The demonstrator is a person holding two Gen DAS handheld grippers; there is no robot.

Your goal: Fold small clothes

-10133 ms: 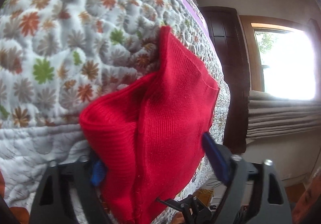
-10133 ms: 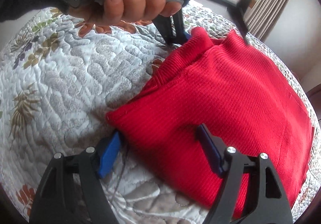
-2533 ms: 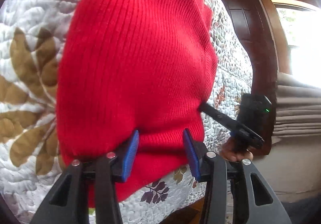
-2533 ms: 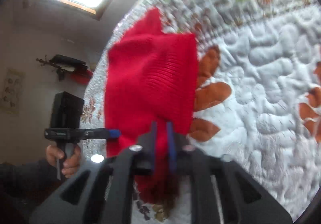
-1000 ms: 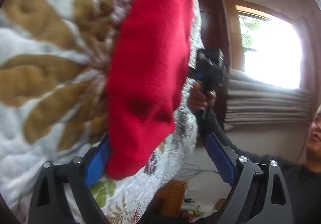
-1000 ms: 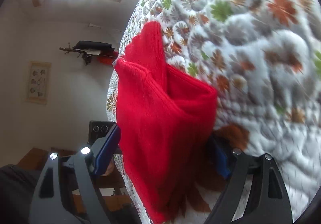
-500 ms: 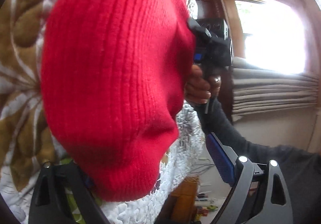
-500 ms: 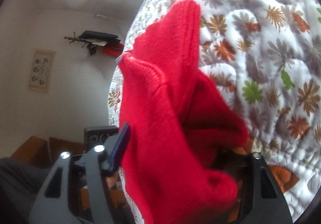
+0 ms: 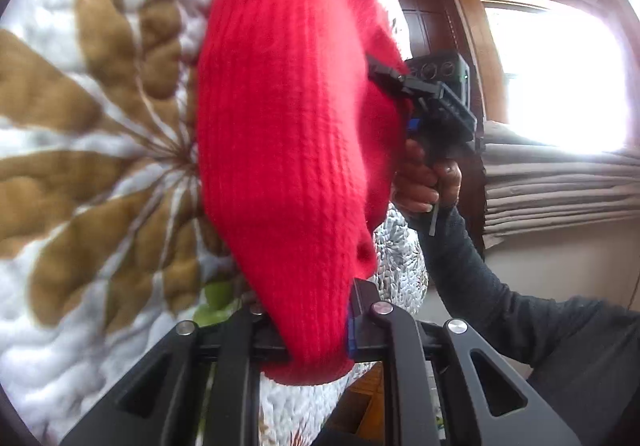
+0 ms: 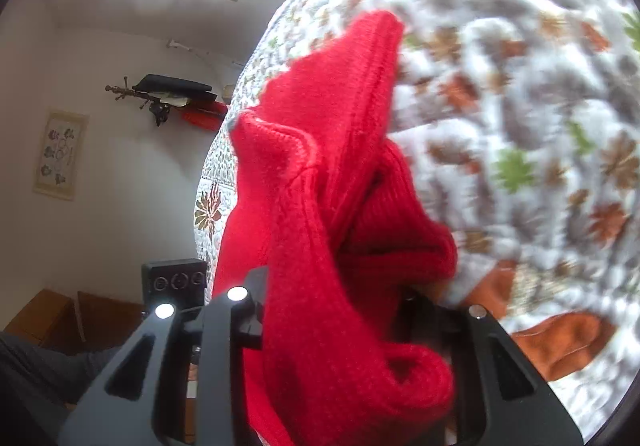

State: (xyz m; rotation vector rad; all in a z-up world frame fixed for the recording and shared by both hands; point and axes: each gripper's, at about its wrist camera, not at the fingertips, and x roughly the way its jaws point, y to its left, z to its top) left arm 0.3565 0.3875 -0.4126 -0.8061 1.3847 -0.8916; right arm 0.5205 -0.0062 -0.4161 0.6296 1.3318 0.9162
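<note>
A red knit garment [image 9: 288,134] is bunched up and held above the quilted bed cover [image 9: 80,126]. My left gripper [image 9: 308,326] is shut on its lower end, and the cloth hides the left finger's pad. In the left wrist view my right gripper [image 9: 390,76], held by a hand [image 9: 424,182], bites into the garment's far edge. In the right wrist view the red knit garment [image 10: 320,206] fills the space between the fingers of my right gripper [image 10: 332,302], which is shut on a thick bunch of folds. The cloth hides its pads.
The quilt [image 10: 520,86] with its leaf print spreads to the right. A dark wooden door [image 9: 424,6], a bright window [image 9: 560,78] and a gathered curtain [image 9: 560,186] lie beyond the bed's edge. A dark sleeve [image 9: 520,318] crosses the lower right. A wall rack [image 10: 168,94] and a picture [image 10: 60,154] hang on the wall.
Half a second ago both grippers stood wide around the bunched garment. Now both have closed on it, and the right gripper has come nearer to the left one.
</note>
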